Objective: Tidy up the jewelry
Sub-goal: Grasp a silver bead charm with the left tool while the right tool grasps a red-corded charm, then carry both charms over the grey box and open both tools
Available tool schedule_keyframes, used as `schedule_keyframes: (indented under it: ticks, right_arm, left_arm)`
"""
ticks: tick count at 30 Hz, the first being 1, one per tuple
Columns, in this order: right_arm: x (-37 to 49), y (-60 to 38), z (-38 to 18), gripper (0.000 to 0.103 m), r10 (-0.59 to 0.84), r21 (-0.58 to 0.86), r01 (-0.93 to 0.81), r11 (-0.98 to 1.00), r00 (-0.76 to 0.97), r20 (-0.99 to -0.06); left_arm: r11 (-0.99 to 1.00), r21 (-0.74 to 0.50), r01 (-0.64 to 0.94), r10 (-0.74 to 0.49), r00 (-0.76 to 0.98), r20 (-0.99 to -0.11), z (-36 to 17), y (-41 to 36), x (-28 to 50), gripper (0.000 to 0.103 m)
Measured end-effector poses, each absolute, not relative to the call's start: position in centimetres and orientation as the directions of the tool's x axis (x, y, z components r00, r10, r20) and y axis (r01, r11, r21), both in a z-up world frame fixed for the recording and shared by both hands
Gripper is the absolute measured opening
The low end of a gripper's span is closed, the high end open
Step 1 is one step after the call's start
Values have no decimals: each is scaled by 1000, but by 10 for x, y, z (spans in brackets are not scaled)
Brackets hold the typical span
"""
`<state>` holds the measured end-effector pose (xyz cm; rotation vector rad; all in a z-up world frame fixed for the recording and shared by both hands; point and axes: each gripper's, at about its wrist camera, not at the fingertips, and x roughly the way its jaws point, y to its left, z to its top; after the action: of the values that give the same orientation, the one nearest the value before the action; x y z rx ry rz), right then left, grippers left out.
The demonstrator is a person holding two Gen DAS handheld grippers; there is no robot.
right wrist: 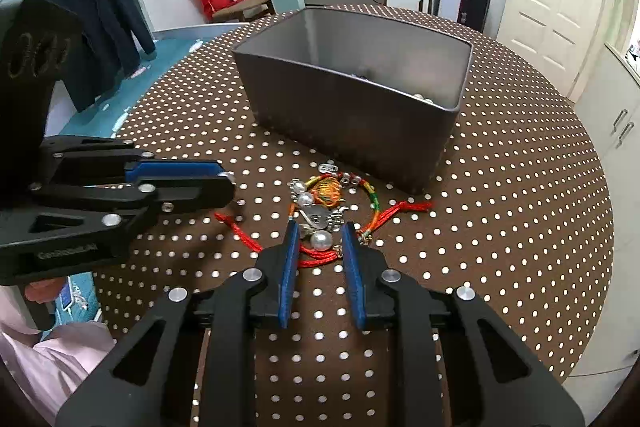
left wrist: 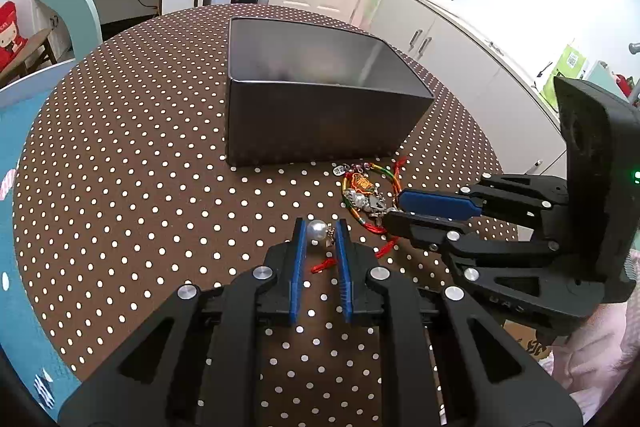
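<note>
Table (left wrist: 120, 155): round top under a brown cloth with white dots; it carries everything listed below.

Tin (right wrist: 352, 107): grey, open-topped box, the landmark for all positions. A few pale beads show in its right corner in the right wrist view, so part of the sorting looks done.

Left gripper (left wrist: 321, 227): in front of the tin and to its left side. Jaws nearly closed, blue pads pressed on either side of a pearl earring (left wrist: 317, 231) held at the very tips.

Right gripper (right wrist: 319, 233): in front of the tin, over the heap. Jaws narrowed to a slim gap around a second pearl (right wrist: 322, 239); the pads seem close against it, but contact cannot be told for sure, and no lift is evident.

Jewelry heap (right wrist: 320, 203): just before the tin's front wall. Silver charms, beads and a rainbow cord bracelet (right wrist: 370, 195) with red cord ends (right wrist: 412, 206) trailing away from the tin.

Risk, snagging: the second pearl lies among charms and red cord; raising it may, in my judgement, drag the tangle along or tug the piece out of the pads.

Risk, slipping: a smooth round pearl pinched at the fingertips could roll free on the way to the tin and drop onto the cloth.

Risk, collision: both grippers work near each other in front of the tin; crossing paths could knock the held earring loose.
</note>
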<state>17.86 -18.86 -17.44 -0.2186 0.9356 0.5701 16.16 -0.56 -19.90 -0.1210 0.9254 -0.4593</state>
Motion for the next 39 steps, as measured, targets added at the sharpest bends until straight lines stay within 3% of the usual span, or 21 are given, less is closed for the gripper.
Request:
schedule_keyframes:
  ticks: [6, 10, 39]
  right_arm:
    - [175, -178, -176, 20, 321, -19, -581, 813, 477, -818]
    - [173, -174, -177, 10, 306, -46, -592, 805, 480, -822]
    - [174, -195, -125, 10, 329, -55, -529, 847, 603, -727]
  left_arm:
    - [894, -303, 329, -438, 507, -743, -203, -6, 164, 15]
    - [896, -302, 326, -435, 506, -744, -204, -8, 168, 15]
    - [892, -284, 351, -444, 572, -689, -167, 0, 164, 15]
